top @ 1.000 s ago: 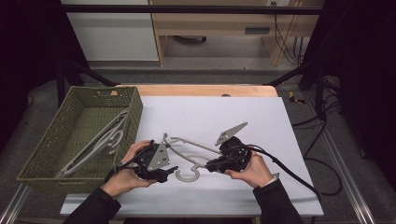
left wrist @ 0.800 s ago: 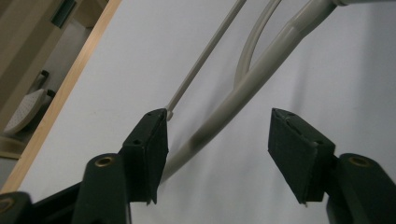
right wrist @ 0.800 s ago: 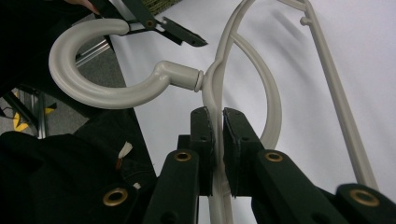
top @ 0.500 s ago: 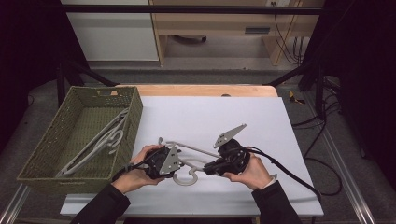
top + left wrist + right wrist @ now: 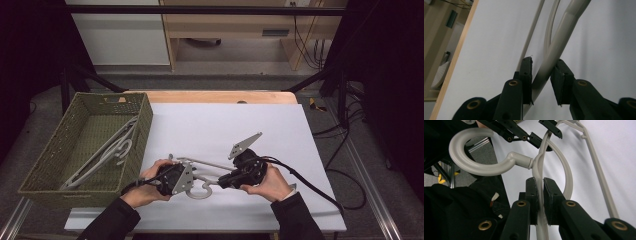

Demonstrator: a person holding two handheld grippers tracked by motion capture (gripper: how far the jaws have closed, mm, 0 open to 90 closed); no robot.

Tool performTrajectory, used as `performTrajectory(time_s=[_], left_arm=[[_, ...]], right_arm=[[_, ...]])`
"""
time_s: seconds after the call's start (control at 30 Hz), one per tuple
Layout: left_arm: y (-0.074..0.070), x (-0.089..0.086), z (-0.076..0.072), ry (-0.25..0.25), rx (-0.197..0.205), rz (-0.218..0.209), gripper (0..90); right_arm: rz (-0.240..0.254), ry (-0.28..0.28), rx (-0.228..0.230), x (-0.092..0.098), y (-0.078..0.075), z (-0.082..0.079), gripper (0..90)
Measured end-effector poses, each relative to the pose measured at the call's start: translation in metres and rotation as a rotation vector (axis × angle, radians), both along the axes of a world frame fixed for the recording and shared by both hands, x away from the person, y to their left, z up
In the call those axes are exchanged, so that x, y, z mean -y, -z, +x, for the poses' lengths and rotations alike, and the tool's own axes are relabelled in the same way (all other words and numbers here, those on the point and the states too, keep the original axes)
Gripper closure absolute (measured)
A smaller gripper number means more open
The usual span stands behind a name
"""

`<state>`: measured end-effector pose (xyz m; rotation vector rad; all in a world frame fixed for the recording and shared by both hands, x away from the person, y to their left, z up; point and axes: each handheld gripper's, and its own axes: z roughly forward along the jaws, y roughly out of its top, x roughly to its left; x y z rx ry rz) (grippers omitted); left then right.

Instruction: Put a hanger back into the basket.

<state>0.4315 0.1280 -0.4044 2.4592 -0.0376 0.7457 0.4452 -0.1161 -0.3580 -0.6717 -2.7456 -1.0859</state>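
Now the white table [image 5: 215,125] carries the work at its near edge, and to its left stands the green woven basket [image 5: 145,117], where other grey hangers [image 5: 102,152] already lie slanted against the bottom. The task's thing, a grey plastic hanger [image 5: 202,190], lies flat on the table just in front of the person, well apart from the basket, with its hook pointing to the near edge. What has changed in the last second is the place of the left gripper [image 5: 189,176]: a second ago it was a little away to the left of the hanger, and now it has moved right and sits on the hanger's shoulder. In the left gripper view its jaws stand on both sides of the thick arm, one pad touching it and the other just beside, so this gripper is not fully closed on it yet. The right gripper [image 5: 223,181] has stayed at the same place near the hook; in the right gripper view its pads [image 5: 532,191] are pressed together on the thin rib of the hanger just below the hook [image 5: 474,157]. I judge that both hands are getting ready to lift the hanger together, probably toward the basket.
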Motion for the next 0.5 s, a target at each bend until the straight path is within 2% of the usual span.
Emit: performTrajectory(time_s=[0.17,0.23,0.37,0.4,0.43,0.47,0.5], left_arm=[[-0.0022,-0.0002,-0.0010,0.005,0.025,0.021,73.3],[-0.0040,0.0004,-0.0022,0.006,0.028,0.026,74.0],[-0.0058,0.0024,-0.0050,0.011,0.033,0.034,75.8],[-0.0060,0.0029,-0.0058,0.011,0.028,0.033,76.3],[-0.0060,0.0029,-0.0058,0.011,0.028,0.033,76.9],[-0.0077,0.0042,-0.0077,0.017,0.027,0.038,77.4],[-0.0088,0.0052,-0.0089,0.019,0.036,0.050,77.9]], right_arm=[[0.009,-0.008,0.041,0.0019,-0.0014,0.0016,82.3],[0.011,0.006,0.045,0.0024,-0.0021,0.0011,81.8],[0.011,0.000,0.093,0.0053,-0.0045,0.0008,80.3],[0.009,0.006,0.118,0.0059,-0.0050,0.0005,79.4],[0.009,0.006,0.118,0.0059,-0.0050,0.0005,79.4],[0.002,0.014,0.148,0.0078,-0.0065,0.0004,77.7],[0.012,0.027,0.151,0.0080,-0.0068,-0.0001,76.9]])
